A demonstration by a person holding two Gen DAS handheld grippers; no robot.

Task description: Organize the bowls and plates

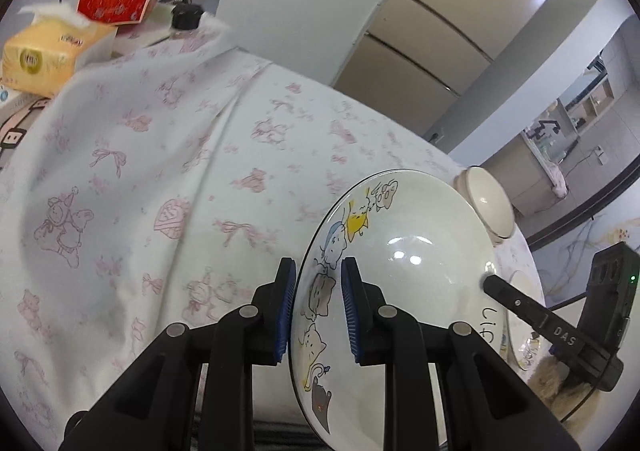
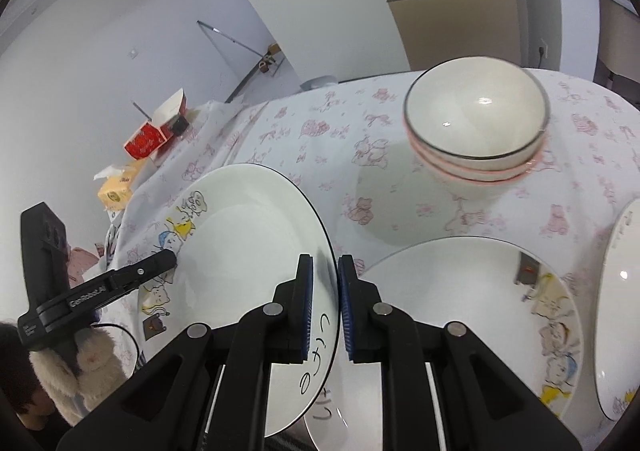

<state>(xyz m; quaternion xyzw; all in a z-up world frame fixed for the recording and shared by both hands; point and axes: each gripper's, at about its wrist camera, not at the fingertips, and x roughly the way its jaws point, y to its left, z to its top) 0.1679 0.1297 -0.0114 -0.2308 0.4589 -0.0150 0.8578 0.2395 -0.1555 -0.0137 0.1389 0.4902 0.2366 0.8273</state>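
A white plate with cartoon cats [image 1: 404,271] is held up off the table by both grippers. My left gripper [image 1: 318,311] is shut on its left rim. My right gripper [image 2: 325,307] is shut on the opposite rim of the same plate [image 2: 248,251]. The right gripper's finger [image 1: 516,303] shows on the plate's far side in the left wrist view. Another cat plate [image 2: 472,299] lies on the table below, right of the held one. Stacked white bowls with pink rims [image 2: 476,131] stand farther back; they also show in the left wrist view [image 1: 488,203].
The table has a white cloth with pink prints [image 1: 168,155]. A yellow tissue box [image 1: 44,55] and a red box [image 1: 116,3] stand at its far left end. A third plate [image 2: 620,311] lies at the right edge. A beige cabinet [image 1: 436,31] is behind.
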